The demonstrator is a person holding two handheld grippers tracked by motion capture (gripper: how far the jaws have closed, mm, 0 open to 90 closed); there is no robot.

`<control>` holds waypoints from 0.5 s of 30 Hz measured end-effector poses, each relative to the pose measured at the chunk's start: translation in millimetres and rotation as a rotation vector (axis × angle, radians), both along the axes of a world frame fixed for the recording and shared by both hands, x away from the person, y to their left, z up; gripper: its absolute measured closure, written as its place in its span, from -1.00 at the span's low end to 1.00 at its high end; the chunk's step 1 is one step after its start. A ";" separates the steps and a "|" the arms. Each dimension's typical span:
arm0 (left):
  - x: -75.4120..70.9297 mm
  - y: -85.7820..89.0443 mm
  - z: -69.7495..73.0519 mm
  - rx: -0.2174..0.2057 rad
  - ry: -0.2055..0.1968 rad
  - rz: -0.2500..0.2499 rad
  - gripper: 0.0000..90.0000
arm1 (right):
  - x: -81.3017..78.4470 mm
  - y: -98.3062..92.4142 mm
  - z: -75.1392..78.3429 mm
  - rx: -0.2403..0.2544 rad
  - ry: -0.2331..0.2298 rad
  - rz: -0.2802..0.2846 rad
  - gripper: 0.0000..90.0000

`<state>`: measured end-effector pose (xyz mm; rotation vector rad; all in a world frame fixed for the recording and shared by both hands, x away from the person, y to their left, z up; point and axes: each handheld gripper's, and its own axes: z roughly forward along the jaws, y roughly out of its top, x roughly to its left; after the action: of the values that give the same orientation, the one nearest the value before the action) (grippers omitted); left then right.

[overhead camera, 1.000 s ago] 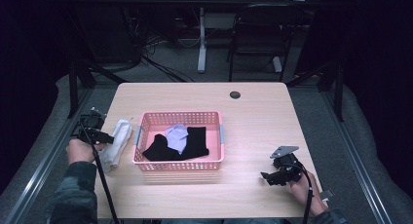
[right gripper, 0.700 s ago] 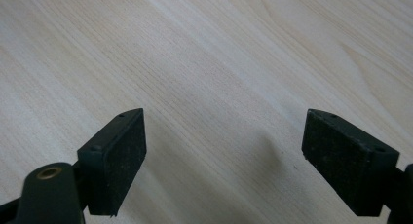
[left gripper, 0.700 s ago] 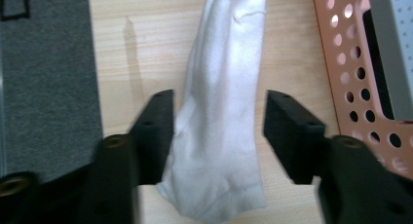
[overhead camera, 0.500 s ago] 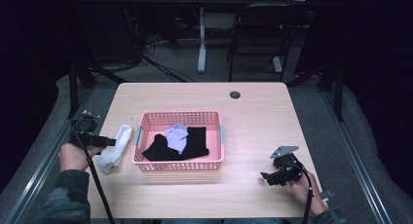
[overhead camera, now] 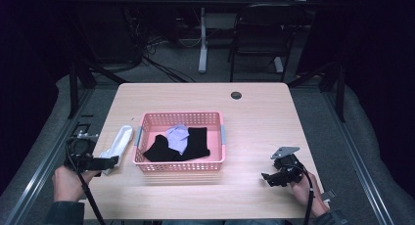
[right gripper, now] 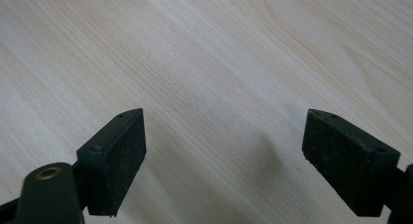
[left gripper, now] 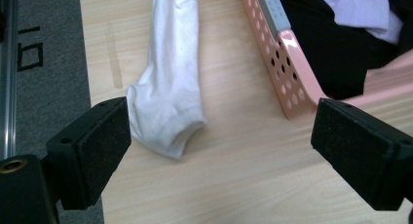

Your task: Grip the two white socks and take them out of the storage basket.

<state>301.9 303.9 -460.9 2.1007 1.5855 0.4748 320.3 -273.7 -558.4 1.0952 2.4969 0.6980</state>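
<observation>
- We see a pale wooden table (overhead camera: 254, 112) from above, with a person's forearms coming in from the near edge, a gripper in each hand.
- A white sock (overhead camera: 117, 142) lies flat on the table, just beside the left wall of a pink basket (overhead camera: 181, 118), apart from it.
- In the left gripper view, the sock (left gripper: 170, 78) stretches away from us, its rounded end nearest the jaws.
- The basket holds dark clothes (overhead camera: 195, 143) and a pale lilac cloth (overhead camera: 177, 137).
- Our left gripper (overhead camera: 108, 162) hovers at the sock's near end; its jaws have just been opening and stand wide, with nothing pressed between them.
- Our right gripper (overhead camera: 266, 177) sits well apart, over bare wood, its jaws also wide and empty.
- We judge the sock light, soft and limp: it will sag and fold when lifted, and cannot break.
- We judge the best hold to be a pinch on a bunched fold near the rounded end or the middle, since a single flat layer may slip from the pads.
</observation>
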 end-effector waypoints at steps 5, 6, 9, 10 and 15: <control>-17.4 -7.5 -4.4 0.023 -0.052 -0.001 -0.88 | 0.0 0.9 -1.2 0.011 0.001 0.000 -0.66; -20.3 -8.6 -5.5 0.028 -0.056 -0.003 -0.88 | -0.1 1.1 -1.2 0.011 0.000 0.000 -0.66; -27.8 -12.4 -10.8 0.015 -0.068 -0.004 -0.88 | -0.2 1.3 -0.9 0.003 0.003 0.006 -0.66; -30.1 -13.9 -12.4 0.021 -0.071 -0.007 -0.88 | -0.2 1.2 -0.9 0.000 0.002 0.006 -0.66; -39.5 -21.4 -23.4 0.013 -0.080 -0.003 -0.89 | -0.1 1.4 -1.6 0.010 0.004 0.004 -0.66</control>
<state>262.4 282.5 -484.3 2.0665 1.5374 0.5625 320.2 -272.3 -560.0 1.0970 2.5020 0.7105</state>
